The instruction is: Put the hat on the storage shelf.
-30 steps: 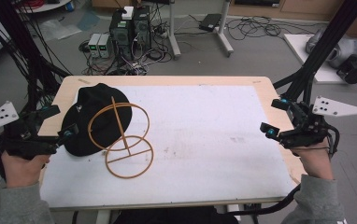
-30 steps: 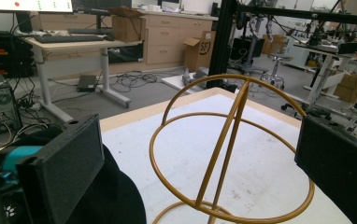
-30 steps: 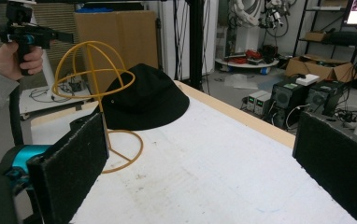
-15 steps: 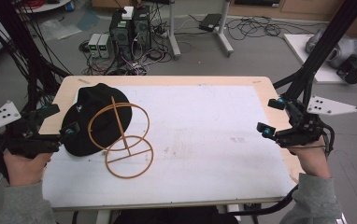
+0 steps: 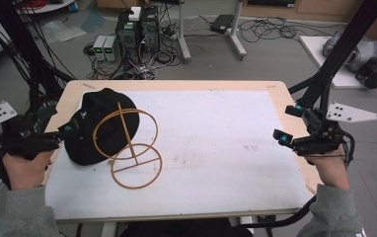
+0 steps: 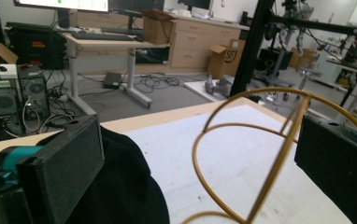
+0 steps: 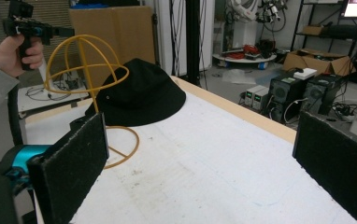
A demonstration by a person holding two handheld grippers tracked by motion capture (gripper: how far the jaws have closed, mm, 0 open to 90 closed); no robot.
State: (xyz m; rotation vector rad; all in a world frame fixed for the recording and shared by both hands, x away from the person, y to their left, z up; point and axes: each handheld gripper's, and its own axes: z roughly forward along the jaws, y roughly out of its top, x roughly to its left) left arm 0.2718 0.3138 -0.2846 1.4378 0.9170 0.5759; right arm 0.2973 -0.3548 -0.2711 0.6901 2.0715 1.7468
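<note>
A black bucket hat (image 5: 100,126) lies at the left of the white mat, partly behind a yellow wire hat stand (image 5: 127,143) that stands on its ring base. My left gripper (image 5: 64,133) hovers at the table's left edge, just left of the hat, open with nothing in it. In the left gripper view the hat (image 6: 120,186) and the stand's hoops (image 6: 270,154) lie between and beyond the wide-apart jaws. My right gripper (image 5: 287,123) is open over the table's right edge, far from both. The right gripper view shows the hat (image 7: 144,95), the stand (image 7: 85,70) and the other gripper (image 7: 27,25).
A white mat (image 5: 216,143) covers most of the wooden table (image 5: 176,85). Computer towers (image 5: 137,24) and cables sit on the floor beyond the far edge. Black frame posts (image 5: 344,44) rise at both sides of the table.
My right gripper has drifted a little left, in over the table's right edge. The left gripper, hat and stand have stayed put.
</note>
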